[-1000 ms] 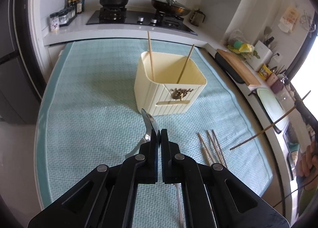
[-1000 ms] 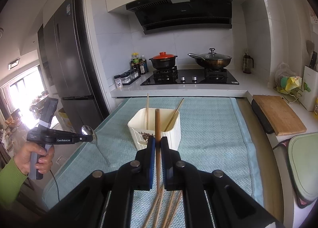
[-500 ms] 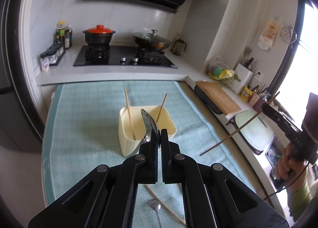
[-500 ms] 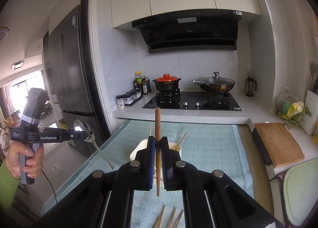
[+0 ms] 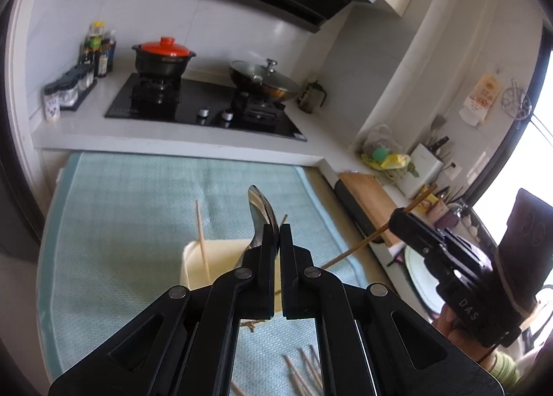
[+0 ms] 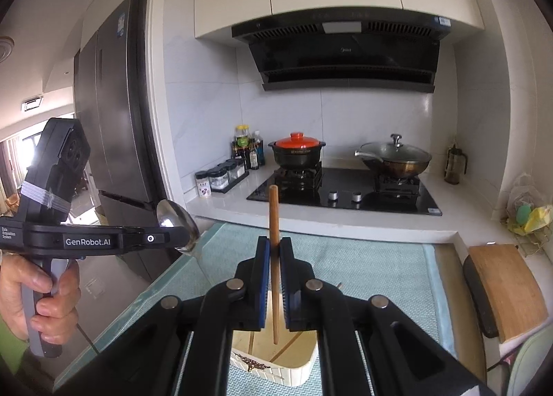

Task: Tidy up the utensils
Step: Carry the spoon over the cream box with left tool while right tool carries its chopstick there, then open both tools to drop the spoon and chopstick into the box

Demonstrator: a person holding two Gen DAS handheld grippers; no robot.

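My left gripper point(image 5: 279, 233) is shut on a metal spoon point(image 5: 260, 213), bowl up, held above the cream utensil holder point(image 5: 193, 266). My right gripper point(image 6: 274, 251) is shut on a wooden chopstick point(image 6: 273, 223), held upright with its lower tip over the cream utensil holder point(image 6: 297, 366). Two chopsticks stand in the holder; one chopstick point(image 5: 201, 237) leans at its left. Several loose chopsticks point(image 5: 304, 371) lie on the teal mat in front of the holder. The right gripper with its chopstick also shows in the left wrist view point(image 5: 401, 218), and the left gripper with the spoon in the right wrist view point(image 6: 179, 223).
The teal mat point(image 5: 114, 209) covers the table. Behind it is a counter with a stove point(image 5: 204, 109), a red-lidded pot point(image 5: 164, 55), a wok point(image 5: 264, 79) and spice jars point(image 5: 71, 85). A wooden cutting board point(image 6: 504, 287) lies at the right. A fridge point(image 6: 110, 119) stands left.
Both grippers have risen and closed in over the holder. The chopstick's lower tip now hangs over the holder's opening, and the spoon is nearer above it.
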